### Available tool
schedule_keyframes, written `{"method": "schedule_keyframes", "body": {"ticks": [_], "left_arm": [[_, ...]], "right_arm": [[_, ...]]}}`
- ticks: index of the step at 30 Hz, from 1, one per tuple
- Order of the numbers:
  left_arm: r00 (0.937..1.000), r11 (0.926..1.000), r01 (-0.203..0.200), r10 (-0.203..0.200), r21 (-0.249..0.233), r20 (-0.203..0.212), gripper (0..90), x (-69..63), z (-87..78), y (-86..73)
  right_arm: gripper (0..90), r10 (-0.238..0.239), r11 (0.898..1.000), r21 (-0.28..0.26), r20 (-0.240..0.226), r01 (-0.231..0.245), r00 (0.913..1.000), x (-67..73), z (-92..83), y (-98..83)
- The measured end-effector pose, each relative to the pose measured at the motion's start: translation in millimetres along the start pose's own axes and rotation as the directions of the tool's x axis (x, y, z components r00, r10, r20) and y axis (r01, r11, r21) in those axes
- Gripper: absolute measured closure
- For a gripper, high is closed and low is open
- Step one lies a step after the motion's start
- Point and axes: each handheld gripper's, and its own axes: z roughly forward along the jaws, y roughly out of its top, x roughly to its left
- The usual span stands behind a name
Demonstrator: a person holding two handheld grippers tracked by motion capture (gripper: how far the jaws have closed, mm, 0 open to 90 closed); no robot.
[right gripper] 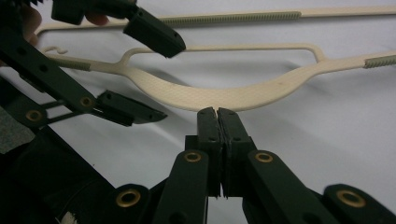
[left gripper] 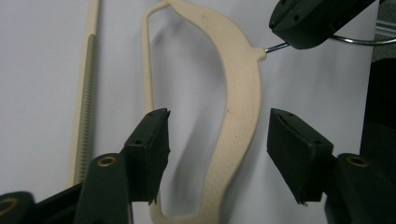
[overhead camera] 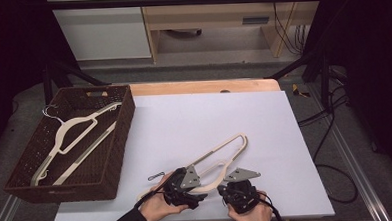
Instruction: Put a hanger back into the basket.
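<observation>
High view: cream hanger (overhead camera: 221, 157) slants up-right — right hand-held gripper (overhead camera: 226, 188) pinches its hook, left (overhead camera: 196, 194) agape

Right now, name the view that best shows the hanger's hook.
High view: the hook lies whole on the mat. Left gripper view has only its wire stem under the right gripper. Right gripper view hides it behind shut jaws.
</observation>
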Motion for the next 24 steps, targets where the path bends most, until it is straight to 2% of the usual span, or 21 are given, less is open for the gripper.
{"method": "schedule_keyframes", "body": {"ticks": [1,4,5,10,13,14,16,18,22,23,24], "left_arm": [[0.9998,0.9998,-0.015,0.015,0.01,-0.014,43.9,-1.9,2.8,1.2],[0.9996,0.9997,-0.013,0.013,0.02,-0.024,47.7,-2.5,4.8,1.8],[0.9991,0.9989,-0.022,0.024,0.041,-0.036,51.1,-1.8,5.6,1.7],[0.9994,0.9986,-0.009,0.011,0.052,-0.033,57.7,-1.6,8.3,2.6],[0.9991,0.9981,-0.019,0.021,0.058,-0.036,62.7,-4.7,9.2,3.4],[0.9991,0.9978,-0.021,0.023,0.063,-0.036,68.2,-6.8,9.1,4.2],[0.9983,0.9971,-0.027,0.031,0.071,-0.049,69.0,-8.3,8.7,4.9],[0.9982,0.9971,-0.027,0.03,0.072,-0.051,69.4,-8.8,8.2,5.4],[0.9978,0.9964,-0.027,0.031,0.08,-0.058,69.9,-9.4,5.0,5.9],[0.9978,0.9969,-0.018,0.023,0.076,-0.061,70.0,-9.1,3.0,5.9],[0.9979,0.9975,-0.015,0.019,0.068,-0.062,70.2,-8.9,1.6,5.7]], "right_arm": [[89.4,-0.002,1.0,0.003,0.003,0.002,1.0,0.7,-0.8,1.7],[89.4,-0.012,1.0,0.004,0.004,0.012,0.9999,0.1,-1.4,3.0],[89.3,-0.014,1.0,0.004,0.003,0.014,0.9999,-0.5,-2.6,4.0],[89.3,-0.014,1.0,0.005,0.009,0.014,0.9999,0.1,-5.0,5.8],[89.3,-0.013,1.0,0.004,0.013,0.013,0.9998,0.3,-5.4,6.7],[89.3,0.01,1.0,-0.002,-0.002,-0.01,0.9999,2.1,-5.1,7.1],[89.2,0.01,1.0,-0.003,0.014,-0.01,0.9998,2.1,-4.9,7.0],[89.2,-0.006,1.0,0.003,0.005,0.006,1.0,1.1,-6.1,6.8],[89.2,-0.01,0.999,-0.031,-0.015,0.01,0.9998,1.1,-10.9,7.6],[80.4,-0.013,0.998,-0.057,-0.037,0.011,0.9992,-0.6,-19.4,9.0],[77.9,-0.02,0.997,-0.078,-0.041,0.017,0.9989,-2.2,-22.7,9.5]]}}
